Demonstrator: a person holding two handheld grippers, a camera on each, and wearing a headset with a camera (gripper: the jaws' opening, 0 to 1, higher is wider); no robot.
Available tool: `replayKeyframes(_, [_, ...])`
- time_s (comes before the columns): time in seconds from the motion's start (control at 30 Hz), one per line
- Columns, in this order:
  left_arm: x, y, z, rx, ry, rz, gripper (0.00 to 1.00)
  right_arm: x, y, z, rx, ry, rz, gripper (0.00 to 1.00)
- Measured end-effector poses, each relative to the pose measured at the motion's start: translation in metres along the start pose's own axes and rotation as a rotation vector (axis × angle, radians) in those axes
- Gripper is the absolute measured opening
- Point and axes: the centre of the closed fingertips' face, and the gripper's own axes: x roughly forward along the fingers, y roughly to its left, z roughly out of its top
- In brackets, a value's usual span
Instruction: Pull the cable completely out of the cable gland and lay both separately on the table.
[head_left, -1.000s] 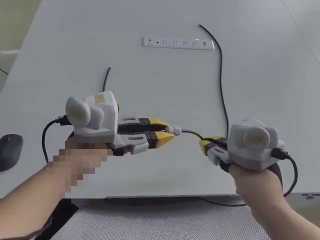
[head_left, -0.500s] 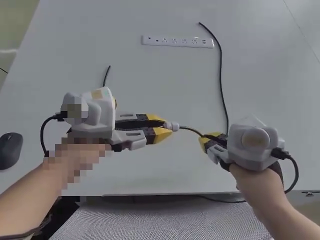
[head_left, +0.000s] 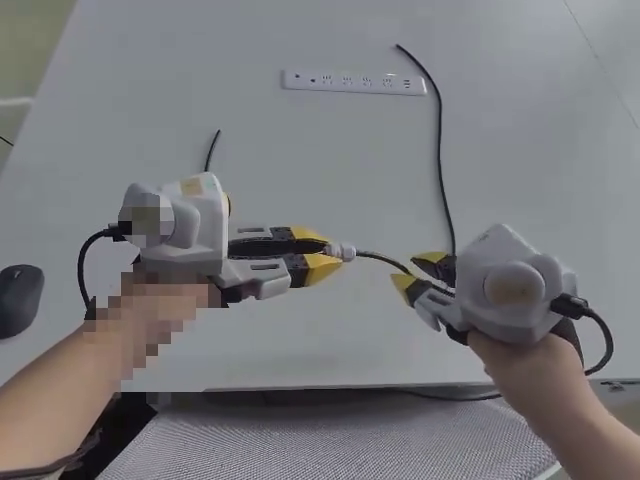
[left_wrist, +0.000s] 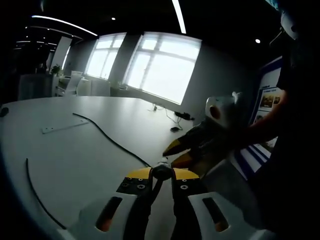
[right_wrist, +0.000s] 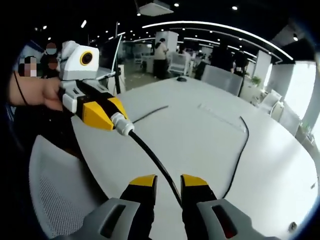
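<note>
My left gripper (head_left: 325, 255) is shut on the small pale cable gland (head_left: 343, 252), held just above the table near its front edge. In the left gripper view the gland (left_wrist: 162, 170) sits pinched between the yellow tips. A black cable (head_left: 440, 150) leaves the gland, passes my right gripper (head_left: 418, 272), then runs up the table. The right gripper is open, its yellow fingers apart, with the cable (right_wrist: 150, 155) passing loosely between them in the right gripper view. That view also has the gland (right_wrist: 122, 125) at the left gripper's tips.
A white power strip (head_left: 355, 84) lies at the far side of the white table (head_left: 300, 170). A short black wire (head_left: 213, 150) lies left of centre. A dark mouse (head_left: 20, 300) sits at the left edge. A grey mesh chair seat (head_left: 330, 440) is below the table's front.
The right gripper's jaws have opened and let go of the cable, and that hand has shifted slightly right. The left gripper still holds the gland in about the same place.
</note>
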Motion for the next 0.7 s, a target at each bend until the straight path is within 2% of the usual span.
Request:
replayKeyframes(0.07, [0.000, 0.000, 0.000, 0.000, 0.000, 0.000, 0.15, 0.000, 0.006, 0.006, -0.025, -0.006, 0.016, 0.15])
replayKeyframes(0.13, [0.000, 0.000, 0.001, 0.001, -0.002, 0.000, 0.15, 0.001, 0.010, 0.013, -0.115, -0.004, 0.016, 0.14])
replayKeyframes(0.23, [0.000, 0.000, 0.002, 0.002, -0.003, -0.001, 0.15, 0.000, 0.015, 0.025, -0.195, -0.021, 0.005, 0.14])
replayKeyframes(0.3, [-0.001, 0.001, 0.003, -0.002, -0.007, 0.001, 0.15, 0.001, 0.017, 0.029, -0.291, -0.013, -0.004, 0.13])
replayKeyframes(0.4, [-0.001, 0.000, 0.002, 0.000, -0.004, 0.000, 0.15, 0.002, 0.023, 0.035, -0.377, -0.011, -0.002, 0.11])
replayKeyframes(0.7, [0.000, -0.001, 0.001, 0.003, -0.001, -0.005, 0.15, 0.006, 0.040, 0.044, -0.452, -0.033, 0.032, 0.06])
